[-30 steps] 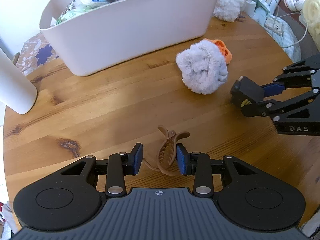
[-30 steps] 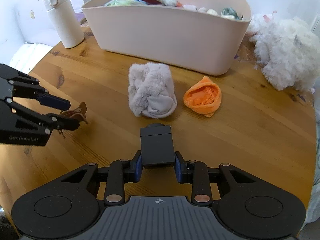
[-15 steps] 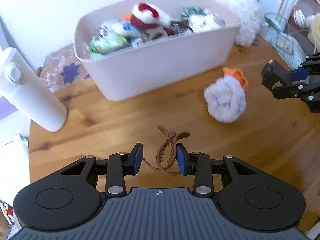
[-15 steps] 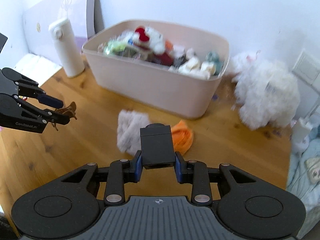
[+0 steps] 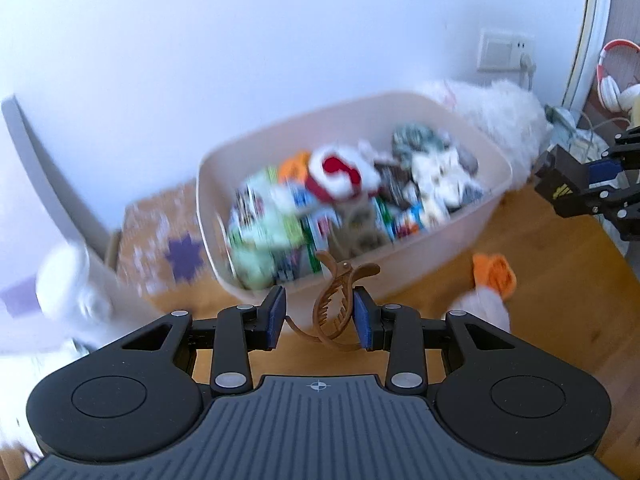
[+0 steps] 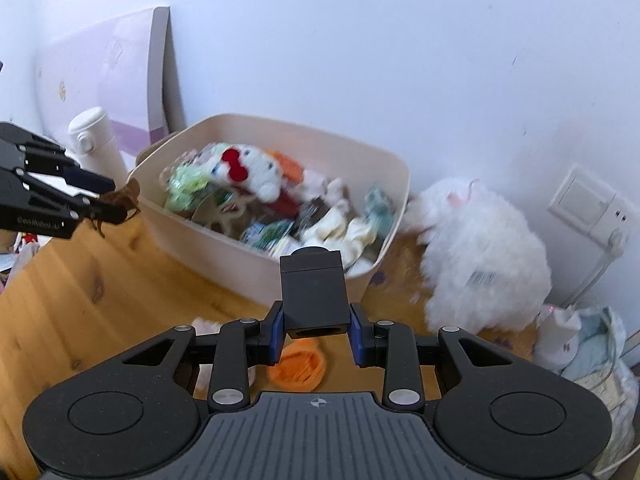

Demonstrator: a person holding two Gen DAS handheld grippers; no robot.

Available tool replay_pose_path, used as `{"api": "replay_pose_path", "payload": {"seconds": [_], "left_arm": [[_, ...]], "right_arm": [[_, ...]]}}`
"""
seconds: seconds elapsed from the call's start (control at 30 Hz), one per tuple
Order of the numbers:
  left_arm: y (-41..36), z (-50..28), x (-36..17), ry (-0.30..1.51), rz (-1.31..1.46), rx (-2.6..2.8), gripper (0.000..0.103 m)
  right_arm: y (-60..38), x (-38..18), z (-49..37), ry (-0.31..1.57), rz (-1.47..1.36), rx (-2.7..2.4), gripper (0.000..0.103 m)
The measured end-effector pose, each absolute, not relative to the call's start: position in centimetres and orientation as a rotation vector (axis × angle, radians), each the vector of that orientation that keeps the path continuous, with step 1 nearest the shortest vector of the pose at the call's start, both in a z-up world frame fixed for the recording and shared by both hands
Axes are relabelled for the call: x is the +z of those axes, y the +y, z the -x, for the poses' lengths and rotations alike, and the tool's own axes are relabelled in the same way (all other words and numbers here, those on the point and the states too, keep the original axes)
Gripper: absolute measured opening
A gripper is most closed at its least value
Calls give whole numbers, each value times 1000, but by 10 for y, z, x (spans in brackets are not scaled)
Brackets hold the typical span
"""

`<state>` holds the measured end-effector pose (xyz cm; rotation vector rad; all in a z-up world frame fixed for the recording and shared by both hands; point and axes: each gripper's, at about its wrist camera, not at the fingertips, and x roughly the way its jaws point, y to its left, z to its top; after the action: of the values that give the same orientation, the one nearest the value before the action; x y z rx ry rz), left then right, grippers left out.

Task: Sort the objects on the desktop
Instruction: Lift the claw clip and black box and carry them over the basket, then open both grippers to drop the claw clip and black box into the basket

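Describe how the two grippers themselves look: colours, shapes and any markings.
Both are black plastic. The left gripper and the right gripper each have blue finger pads, silver pivot screws, a ribbed grey base with a small crosshair mark, and two round discs. Small white lettering shows on one link. No cables or sleeves visible.

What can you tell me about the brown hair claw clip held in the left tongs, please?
The hair claw clip is brown, glossy plastic with curved interlocking teeth, two flared handles on top and a small metal hinge pin. It stands roughly upright between the left tongs, in the air in front of the beige bin.
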<state>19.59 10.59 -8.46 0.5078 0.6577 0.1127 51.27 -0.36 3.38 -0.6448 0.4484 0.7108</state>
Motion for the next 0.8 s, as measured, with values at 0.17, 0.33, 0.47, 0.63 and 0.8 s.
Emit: {"api": "replay_pose_path", "payload": {"seconds": [0.17,0.33,0.47,0.63,0.8], "left_arm": [[97,-218,-65,608,-538,113,37],[82,-244,-58,607,-560,107,37],[72,-262,-64,617,-560,98,37],[64,-282,-77,631,-597,112,37],[68,-302,-88,669,-569,166,37]], "right_arm": [[3,52,-528,399,613,697,31],[14,64,-542,364,573,694,31],[30,66,-553,351,560,702,30],[55,57,-565,356,598,705,31],[77,47,-577,384,616,692,30]]}}
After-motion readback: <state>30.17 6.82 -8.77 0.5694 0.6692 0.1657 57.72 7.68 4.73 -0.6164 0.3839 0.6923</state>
